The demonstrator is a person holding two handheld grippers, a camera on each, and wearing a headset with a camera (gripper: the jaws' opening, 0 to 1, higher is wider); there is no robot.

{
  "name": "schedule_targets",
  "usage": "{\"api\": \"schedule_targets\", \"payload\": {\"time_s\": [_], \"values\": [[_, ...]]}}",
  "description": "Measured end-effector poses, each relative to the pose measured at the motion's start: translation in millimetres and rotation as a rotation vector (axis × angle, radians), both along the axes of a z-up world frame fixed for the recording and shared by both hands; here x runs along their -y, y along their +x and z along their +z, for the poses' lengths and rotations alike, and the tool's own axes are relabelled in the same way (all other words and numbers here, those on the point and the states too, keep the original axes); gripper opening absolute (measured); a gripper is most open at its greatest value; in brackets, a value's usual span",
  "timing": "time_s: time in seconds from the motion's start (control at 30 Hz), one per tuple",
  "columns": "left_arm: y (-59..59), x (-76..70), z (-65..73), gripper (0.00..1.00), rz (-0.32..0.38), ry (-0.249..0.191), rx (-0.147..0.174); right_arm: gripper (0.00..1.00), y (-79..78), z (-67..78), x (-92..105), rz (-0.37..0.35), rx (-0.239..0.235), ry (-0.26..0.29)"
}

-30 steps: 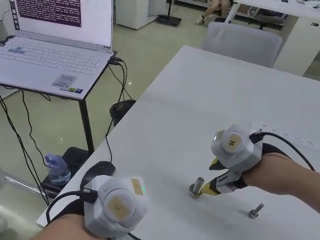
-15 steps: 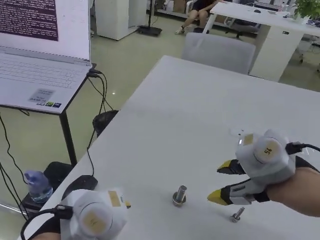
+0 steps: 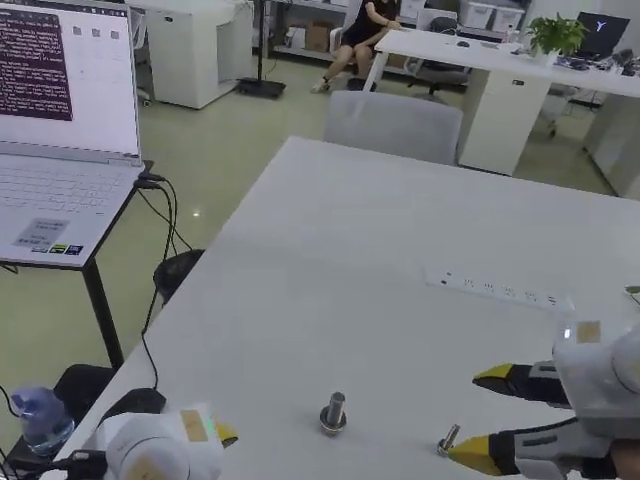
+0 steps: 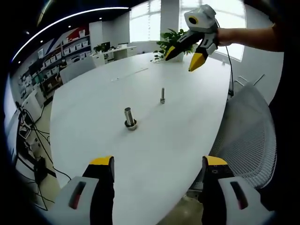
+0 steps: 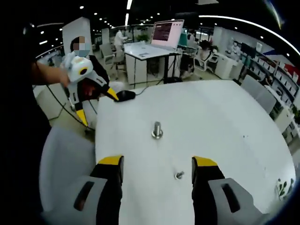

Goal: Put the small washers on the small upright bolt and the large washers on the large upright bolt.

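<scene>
R hand-held gripper [image 3: 465, 413] cropped, small bolt [image 3: 448, 439] indistinct

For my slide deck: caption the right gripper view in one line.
Right gripper, jaws open, faces the small bolt and large bolt upright on the white table; left gripper open beyond.

Shiny metal bolts [image 3: 333, 413], matt white table [image 3: 380, 260]
</scene>
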State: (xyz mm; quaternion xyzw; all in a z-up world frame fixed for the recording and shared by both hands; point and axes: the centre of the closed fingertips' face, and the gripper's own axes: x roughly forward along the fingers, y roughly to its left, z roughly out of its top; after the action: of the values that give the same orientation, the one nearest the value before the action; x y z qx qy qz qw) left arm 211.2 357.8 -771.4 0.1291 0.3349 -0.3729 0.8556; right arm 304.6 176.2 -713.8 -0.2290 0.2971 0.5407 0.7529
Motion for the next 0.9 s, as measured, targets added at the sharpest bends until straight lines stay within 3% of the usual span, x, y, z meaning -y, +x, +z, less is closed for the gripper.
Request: {"api": "schedule_targets", "payload": {"time_s": [0.2, 0.3, 0.53, 0.67, 0.83, 0.9], "values": [[0.6, 4.8, 10.3, 0.76, -0.009, -0.005, 0.020, 0.66, -13.7, 2.8, 20.6, -0.067, 0.019, 0.057], [0.2, 7.2, 13.0, 0.77, -0.009, -0.014, 0.029, 0.71, -20.1, 2.6, 27.5, -0.119, 0.006, 0.110], [-1.5, 16.1, 20.3, 0.79, -0.004, -0.066, 0.060, 0.77, -37.3, -10.3, 48.8, -0.176, -0.004, 0.150], [-0.6, 17.8, 17.9, 0.82, 0.009, -0.086, 0.055, 0.86, -43.6, -14.4, 54.4, -0.229, -0.014, 0.213], [-3.1, 18.8, 4.8, 0.83, 0.012, -0.079, 0.025, 0.94, -49.9, -30.6, 60.9, -0.254, -0.012, 0.220], [-3.0, 18.4, 3.5, 0.84, 0.013, -0.084, 0.037, 0.95, -51.0, -35.9, 63.0, -0.261, -0.002, 0.211]]}}
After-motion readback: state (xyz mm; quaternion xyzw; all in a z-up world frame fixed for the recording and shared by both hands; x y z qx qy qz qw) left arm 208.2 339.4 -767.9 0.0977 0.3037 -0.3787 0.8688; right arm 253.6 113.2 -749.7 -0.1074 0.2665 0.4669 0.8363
